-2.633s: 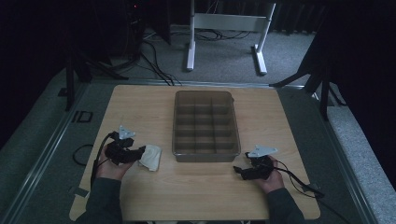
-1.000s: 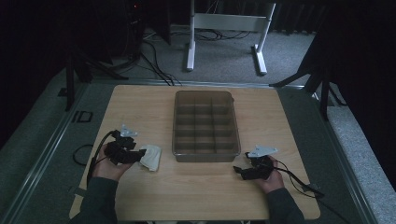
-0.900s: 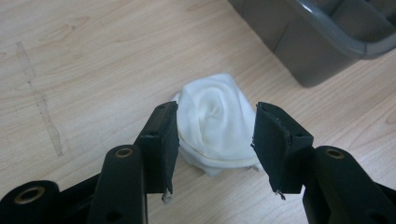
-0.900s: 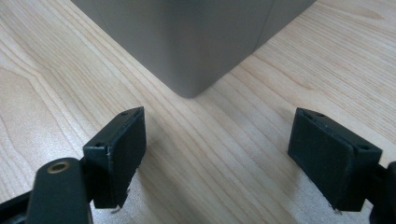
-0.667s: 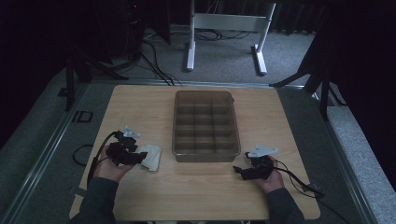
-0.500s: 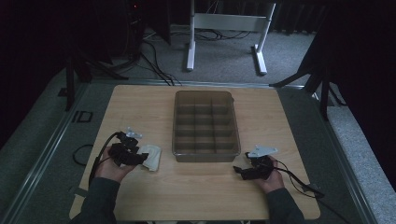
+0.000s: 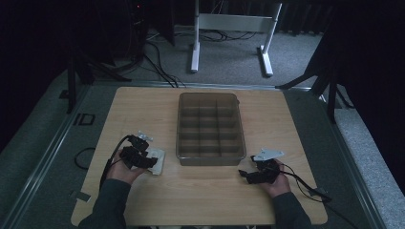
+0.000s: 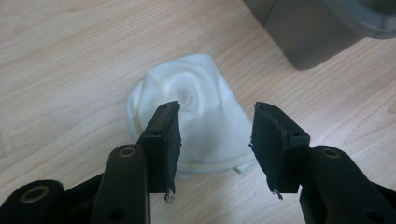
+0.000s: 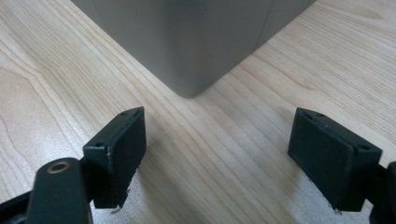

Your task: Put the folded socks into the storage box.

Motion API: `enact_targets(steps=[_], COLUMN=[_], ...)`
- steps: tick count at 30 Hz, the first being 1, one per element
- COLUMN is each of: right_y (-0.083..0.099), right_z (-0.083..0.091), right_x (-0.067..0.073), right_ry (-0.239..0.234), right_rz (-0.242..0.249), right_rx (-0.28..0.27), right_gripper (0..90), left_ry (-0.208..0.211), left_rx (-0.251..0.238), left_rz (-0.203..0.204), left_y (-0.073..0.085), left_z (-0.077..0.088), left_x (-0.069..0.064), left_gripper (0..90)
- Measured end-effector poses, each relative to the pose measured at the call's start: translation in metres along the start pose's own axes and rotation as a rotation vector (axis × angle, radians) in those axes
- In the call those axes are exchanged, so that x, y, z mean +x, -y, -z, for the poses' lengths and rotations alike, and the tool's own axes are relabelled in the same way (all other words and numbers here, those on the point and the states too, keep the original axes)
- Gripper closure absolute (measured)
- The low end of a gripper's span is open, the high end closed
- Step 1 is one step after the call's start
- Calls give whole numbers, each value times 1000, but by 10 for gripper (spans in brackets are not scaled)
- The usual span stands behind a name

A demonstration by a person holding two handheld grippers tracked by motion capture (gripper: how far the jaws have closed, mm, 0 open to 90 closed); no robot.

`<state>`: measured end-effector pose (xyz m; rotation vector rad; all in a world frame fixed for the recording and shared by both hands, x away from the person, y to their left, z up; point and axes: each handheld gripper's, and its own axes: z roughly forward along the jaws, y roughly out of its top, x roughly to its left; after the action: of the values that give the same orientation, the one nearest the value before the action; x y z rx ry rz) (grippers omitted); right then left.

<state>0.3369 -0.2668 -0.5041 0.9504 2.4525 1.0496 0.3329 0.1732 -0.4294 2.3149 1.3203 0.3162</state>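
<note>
two sets of tongs on one wooden counter (image 7: 200, 200), one per hand. the left tongs (image 8: 215, 140) sit low over the one white rolled-up cloth (image 8: 191, 112), looks like a balled sock maybe, hard to say for sure. jaws are apart, with the cloth lying between and just past them on the counter. their gap has been wobbling a bit, narrowing and then widening again just now, but the pads aren't pressing on the cloth as far as the left gripper view shows. in the high view the same cloth (image 7: 157, 160) lies just beside the near left corner of the tray, not touching it.

one grey plastic organizer tray (image 7: 210, 129) sits in the middle of the counter, split into twelve compartments, three across and four deep, and nothing can be made out inside any of them.

the right tongs (image 9: 233, 154) are spread wide with nothing between them, just bare wood, pointing at the tray's near right corner (image 9: 187, 70), close to it but apart. the right hand (image 7: 272, 179) rests on the counter by that corner, one cable trailing off toward the counter edge.
</note>
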Motion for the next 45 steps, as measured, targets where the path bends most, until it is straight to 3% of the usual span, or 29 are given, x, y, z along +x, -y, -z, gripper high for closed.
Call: enact_targets(steps=[5, 19, 27, 35, 38, 45], right_y=[0, 0, 0, 0, 0, 0], right_z=[0, 0, 0, 0, 0, 0], right_x=[0, 0, 0, 0, 0, 0], right_ry=[0, 0, 0, 0, 0, 0], right_rz=[0, 0, 0, 0, 0, 0], right_rx=[0, 0, 0, 0, 0, 0], right_gripper=[190, 190, 190, 190, 190, 190], left_ry=[-19, 30, 46, 36, 12, -113], left_rx=[32, 75, 76, 90, 107, 130], left_rz=[31, 80, 88, 89, 78, 36], left_y=[-1, 0, -3, -8, -10, -15], left_z=[-13, -39, -44, -49, -51, -57], left_x=[5, 16, 18, 16, 14, 1], left_gripper=[481, 393, 346, 305, 299, 341])
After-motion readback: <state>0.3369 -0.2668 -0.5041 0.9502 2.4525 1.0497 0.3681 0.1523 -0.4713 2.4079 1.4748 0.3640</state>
